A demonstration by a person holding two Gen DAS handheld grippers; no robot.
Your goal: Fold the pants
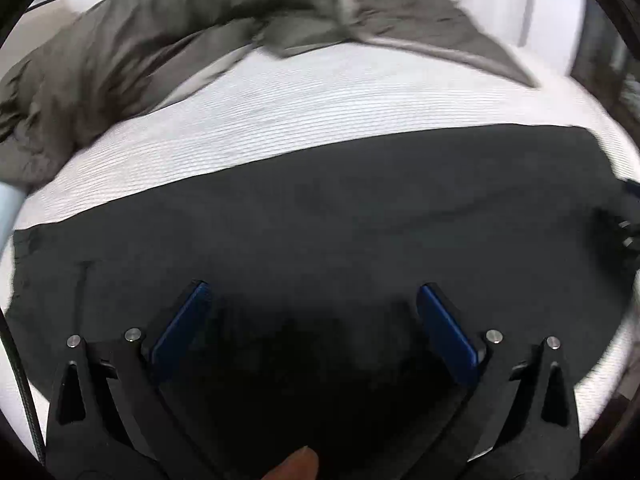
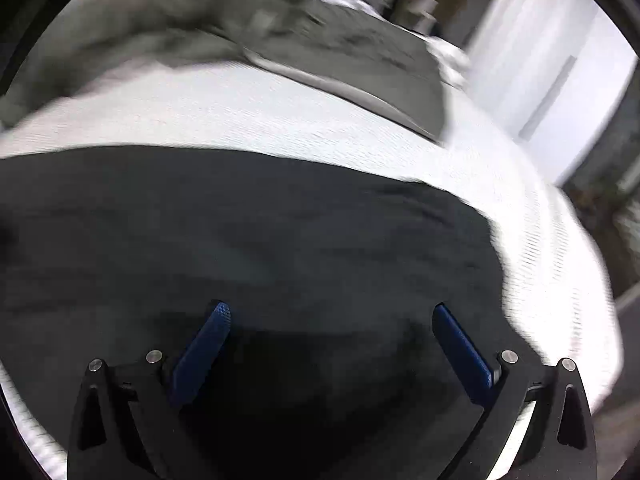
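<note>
Lying bunched along the far side of the white ribbed bed cover (image 1: 304,92), a crumpled grey-green quilted blanket (image 1: 120,52) is well apart from the work area. The cover has fine woven ridges. The flat black fabric pants (image 1: 320,216) are spread on its near part, smooth with some soft creases, their far edge straight. The left gripper (image 1: 312,300) hangs over them with blue-padded jaws wide apart, holding nothing. The right gripper (image 2: 330,312) is the same, above the pants (image 2: 240,232).
</note>
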